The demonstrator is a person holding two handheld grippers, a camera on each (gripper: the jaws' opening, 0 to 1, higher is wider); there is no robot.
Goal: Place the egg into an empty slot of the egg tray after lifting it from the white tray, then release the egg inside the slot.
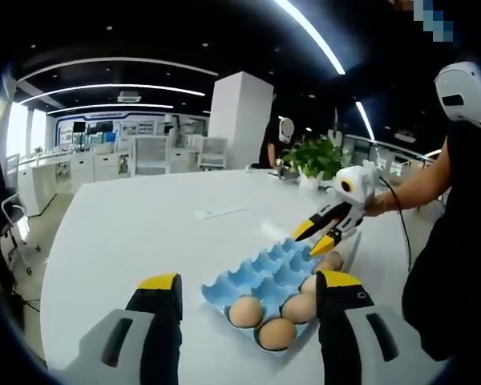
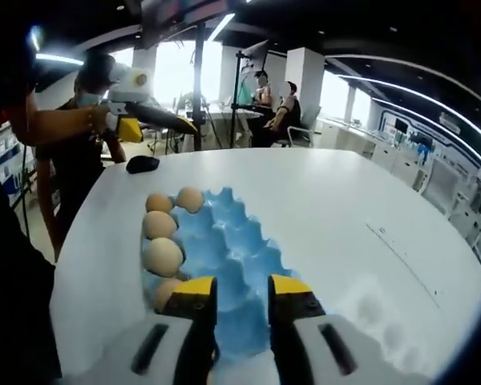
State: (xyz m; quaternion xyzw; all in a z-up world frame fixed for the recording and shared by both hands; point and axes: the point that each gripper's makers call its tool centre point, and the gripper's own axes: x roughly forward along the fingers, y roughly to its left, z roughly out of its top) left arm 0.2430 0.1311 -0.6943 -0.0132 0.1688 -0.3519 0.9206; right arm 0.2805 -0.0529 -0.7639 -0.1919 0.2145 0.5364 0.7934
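A blue egg tray point(image 1: 260, 277) lies on the white table point(image 1: 144, 233). Several tan eggs point(image 1: 245, 311) sit in its slots along the edge nearest me, while the middle and far slots are bare. My left gripper point(image 1: 248, 293) hovers low in front of the tray, jaws wide apart and holding nothing. My right gripper point(image 1: 317, 237) comes in from the right above the tray's far side, tips slightly parted. In the right gripper view the tray point(image 2: 224, 241) runs ahead with eggs point(image 2: 162, 257) down its left edge. The right gripper point(image 2: 242, 298) stands open over the near slots. The left gripper point(image 2: 148, 116) shows at upper left.
A black mouse-like object point(image 2: 143, 164) lies on the table beyond the tray. A potted plant point(image 1: 317, 156) stands at the table's far edge. A person in black point(image 1: 457, 241) stands close on the right. People sit at the back point(image 2: 276, 108).
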